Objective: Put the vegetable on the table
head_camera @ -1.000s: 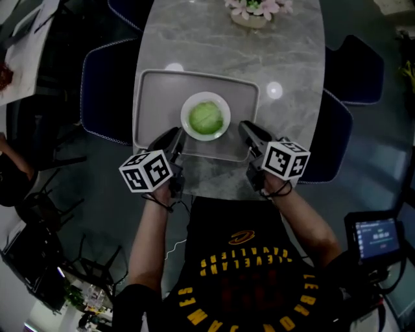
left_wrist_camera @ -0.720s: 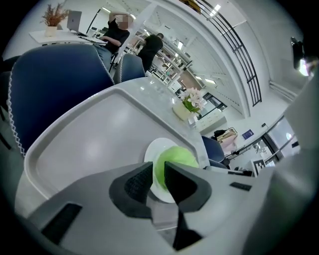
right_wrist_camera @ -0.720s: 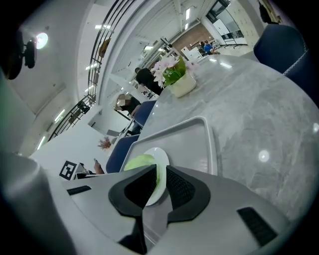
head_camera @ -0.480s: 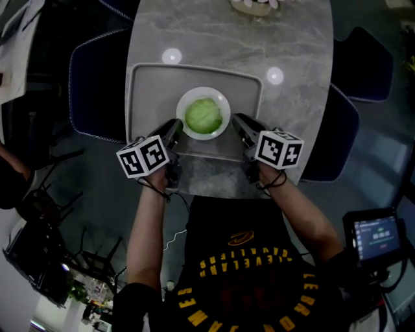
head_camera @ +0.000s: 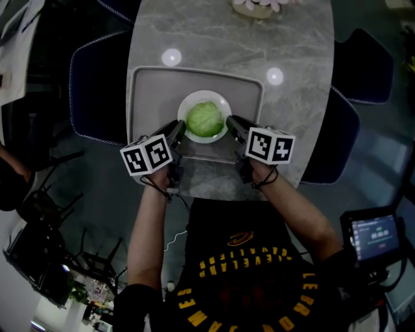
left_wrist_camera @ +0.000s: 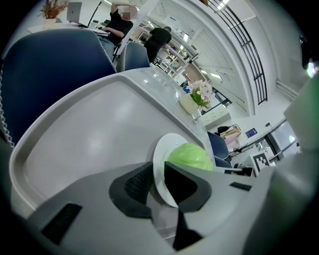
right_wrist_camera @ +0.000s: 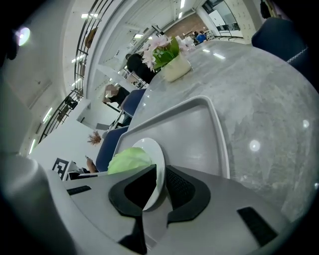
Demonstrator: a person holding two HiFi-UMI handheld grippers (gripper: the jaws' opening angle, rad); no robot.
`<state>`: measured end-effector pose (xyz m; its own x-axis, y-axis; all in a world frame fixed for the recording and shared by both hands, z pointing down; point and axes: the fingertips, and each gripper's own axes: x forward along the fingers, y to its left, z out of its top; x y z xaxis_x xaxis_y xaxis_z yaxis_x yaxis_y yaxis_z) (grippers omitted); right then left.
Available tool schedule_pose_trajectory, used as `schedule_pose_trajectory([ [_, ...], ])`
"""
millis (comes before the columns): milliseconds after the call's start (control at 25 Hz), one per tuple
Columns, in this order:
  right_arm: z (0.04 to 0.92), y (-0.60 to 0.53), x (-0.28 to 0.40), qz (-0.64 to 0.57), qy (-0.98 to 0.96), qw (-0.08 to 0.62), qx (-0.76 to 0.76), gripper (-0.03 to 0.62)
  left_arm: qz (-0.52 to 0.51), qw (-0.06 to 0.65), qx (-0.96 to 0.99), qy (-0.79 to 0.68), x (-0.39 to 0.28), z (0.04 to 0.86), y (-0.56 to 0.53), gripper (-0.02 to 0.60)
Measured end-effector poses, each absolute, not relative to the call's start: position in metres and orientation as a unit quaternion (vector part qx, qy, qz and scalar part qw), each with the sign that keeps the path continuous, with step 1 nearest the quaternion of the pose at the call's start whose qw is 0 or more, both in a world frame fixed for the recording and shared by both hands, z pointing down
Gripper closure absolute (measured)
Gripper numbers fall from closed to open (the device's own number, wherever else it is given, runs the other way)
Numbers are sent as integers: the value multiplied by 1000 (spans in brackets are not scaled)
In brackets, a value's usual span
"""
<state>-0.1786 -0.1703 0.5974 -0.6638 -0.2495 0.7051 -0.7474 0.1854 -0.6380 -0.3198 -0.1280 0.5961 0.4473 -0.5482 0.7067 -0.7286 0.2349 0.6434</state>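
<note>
A pale green cabbage (head_camera: 205,119) lies on a small white plate (head_camera: 205,96), which rests on a grey tray (head_camera: 155,91) at the near end of the marble table (head_camera: 227,39). My left gripper (head_camera: 178,128) is at the plate's left rim and my right gripper (head_camera: 231,123) at its right rim. In the left gripper view the plate's rim (left_wrist_camera: 160,154) runs between the two dark pads of the left gripper (left_wrist_camera: 158,172), with the cabbage (left_wrist_camera: 189,156) just beyond. The right gripper (right_wrist_camera: 160,174) likewise pinches the plate (right_wrist_camera: 149,147) edge beside the cabbage (right_wrist_camera: 128,159).
A flower pot (head_camera: 256,6) stands at the table's far end. Dark blue chairs (head_camera: 97,84) flank the table on the left and right (head_camera: 343,136). The tray's raised lip (right_wrist_camera: 222,134) borders bare marble to the right. A small monitor (head_camera: 375,235) sits low at the right.
Both grippers have moved inward along the tray until their jaws took in the plate's rim on either side. The plate and cabbage have stayed on the tray.
</note>
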Motion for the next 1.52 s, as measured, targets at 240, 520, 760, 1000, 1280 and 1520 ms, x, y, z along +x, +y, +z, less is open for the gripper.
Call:
schedule_pose_trajectory([
  [240,602,-167,-180,547,-729,236,337,549,93,595,614,-511,-319,601,-129,522],
  [520,603,-169,-182,583,-712,211,330,551,74,621,602,-496,-319,603,-130,535],
  [760,603,-171,-181,604,-699,199,327,554,53,641,589,-489,-318,603,-130,541],
  [1000,602,-174,-181,613,-694,193,325,557,36,655,579,-484,-318,605,-129,541],
  [1280,600,-169,-158,621,-693,173,323,558,28,648,587,-485,-298,596,-127,545],
  [1520,589,-171,-148,618,-696,160,328,557,21,643,600,-476,-288,581,-132,548],
])
